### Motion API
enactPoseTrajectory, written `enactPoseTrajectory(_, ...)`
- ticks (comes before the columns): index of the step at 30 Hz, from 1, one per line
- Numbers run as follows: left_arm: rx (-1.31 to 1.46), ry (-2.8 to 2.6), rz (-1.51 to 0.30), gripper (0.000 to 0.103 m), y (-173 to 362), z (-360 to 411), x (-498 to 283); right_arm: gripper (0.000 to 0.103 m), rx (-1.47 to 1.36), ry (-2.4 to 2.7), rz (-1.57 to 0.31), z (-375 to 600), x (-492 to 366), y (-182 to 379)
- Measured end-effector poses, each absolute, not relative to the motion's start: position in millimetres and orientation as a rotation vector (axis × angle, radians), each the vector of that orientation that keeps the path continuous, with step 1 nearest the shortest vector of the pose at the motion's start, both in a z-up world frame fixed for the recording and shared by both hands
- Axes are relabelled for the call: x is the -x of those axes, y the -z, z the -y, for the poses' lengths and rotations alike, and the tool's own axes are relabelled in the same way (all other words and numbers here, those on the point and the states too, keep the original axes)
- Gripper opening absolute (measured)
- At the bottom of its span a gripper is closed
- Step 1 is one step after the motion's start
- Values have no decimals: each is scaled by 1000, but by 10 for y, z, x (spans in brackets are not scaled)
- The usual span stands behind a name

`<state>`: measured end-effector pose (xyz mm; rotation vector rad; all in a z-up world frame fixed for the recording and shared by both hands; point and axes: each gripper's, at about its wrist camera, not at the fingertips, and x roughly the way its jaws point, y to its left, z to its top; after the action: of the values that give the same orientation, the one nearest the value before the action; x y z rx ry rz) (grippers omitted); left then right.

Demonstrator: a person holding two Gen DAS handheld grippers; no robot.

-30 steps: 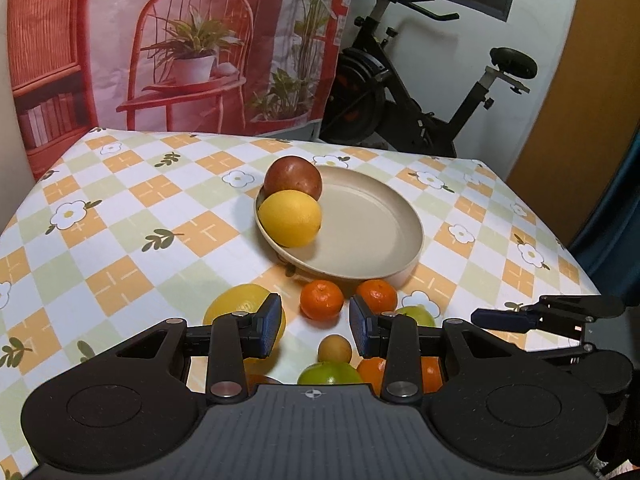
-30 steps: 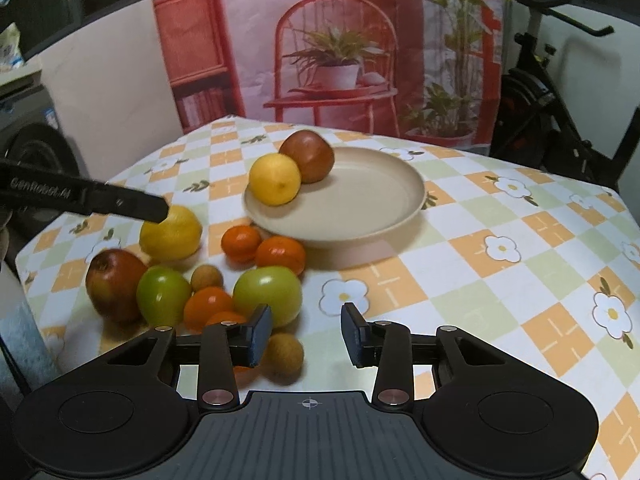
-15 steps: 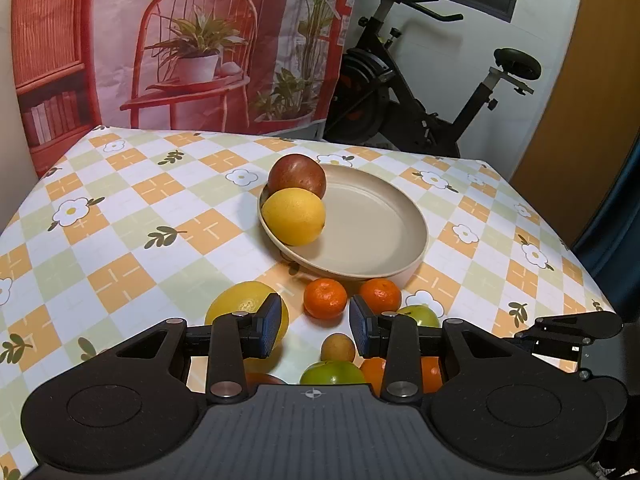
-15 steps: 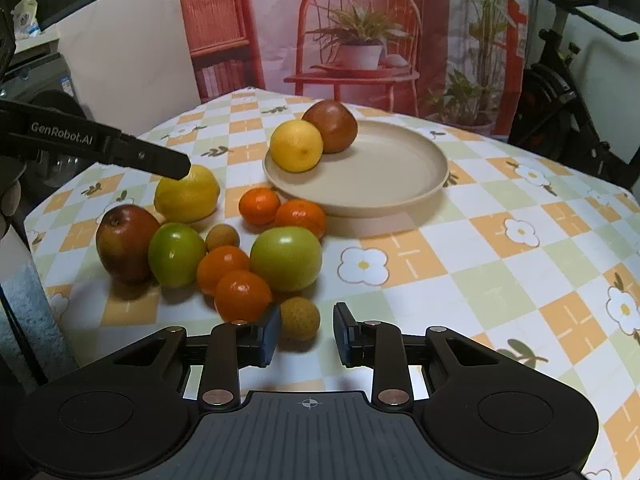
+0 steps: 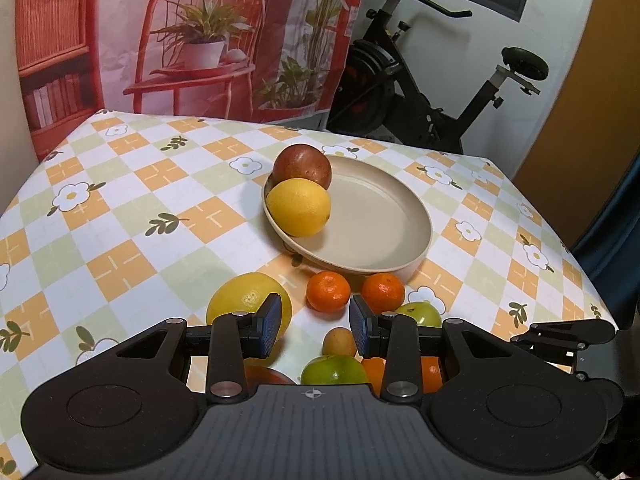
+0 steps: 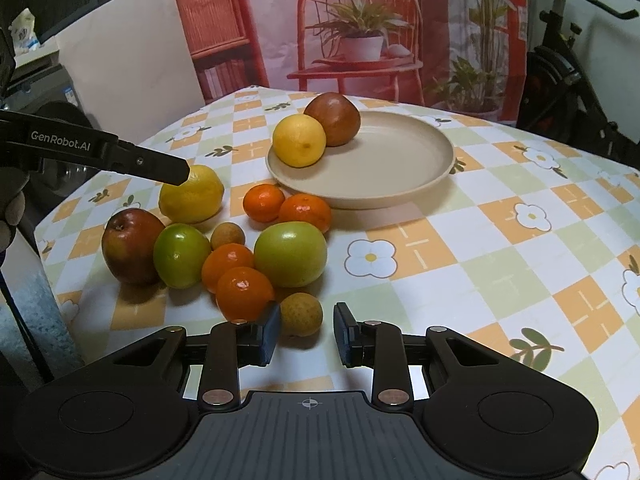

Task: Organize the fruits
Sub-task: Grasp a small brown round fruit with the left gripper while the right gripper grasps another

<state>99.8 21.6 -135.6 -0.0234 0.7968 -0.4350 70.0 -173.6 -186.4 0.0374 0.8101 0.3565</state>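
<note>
A beige plate (image 5: 384, 216) (image 6: 400, 160) holds a yellow citrus fruit (image 5: 298, 207) (image 6: 299, 141) and a dark red fruit (image 5: 303, 165) (image 6: 333, 119). In front of it lies a loose heap: a lemon (image 5: 240, 300) (image 6: 192, 194), tangerines (image 5: 328, 291) (image 6: 243, 292), green apples (image 6: 290, 254), a red apple (image 6: 130, 246) and small brown longans (image 6: 301, 314). My left gripper (image 5: 314, 326) is open and empty above the heap. My right gripper (image 6: 304, 334) is open and empty, its jaws just short of the nearest longan.
The table has a checked flower cloth (image 5: 120, 216). An exercise bike (image 5: 432, 92) stands behind its far right edge, a printed backdrop (image 5: 200, 40) behind the far left. The table's right edge (image 5: 592, 280) is near the plate.
My right gripper has pulled back and to the left, bringing the whole heap and the nearest longan into view in front of its jaws. My left gripper has barely shifted.
</note>
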Motion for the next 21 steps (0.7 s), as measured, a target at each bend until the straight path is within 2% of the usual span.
enactPoseTrajectory(3,20,456,-809,35,1347,-204,-1024,27,-47,-353,-826,1736,-726,1897)
enactPoseTrajectory(8,7,460,-828,35,1365,-174,-1076,23,-67,-357,-839,1754,-751,1958)
enactPoseTrajectory(21,-2,460,-876,35,1452,-117,-1144,25,-68,-362,-813,1806,-708,1977)
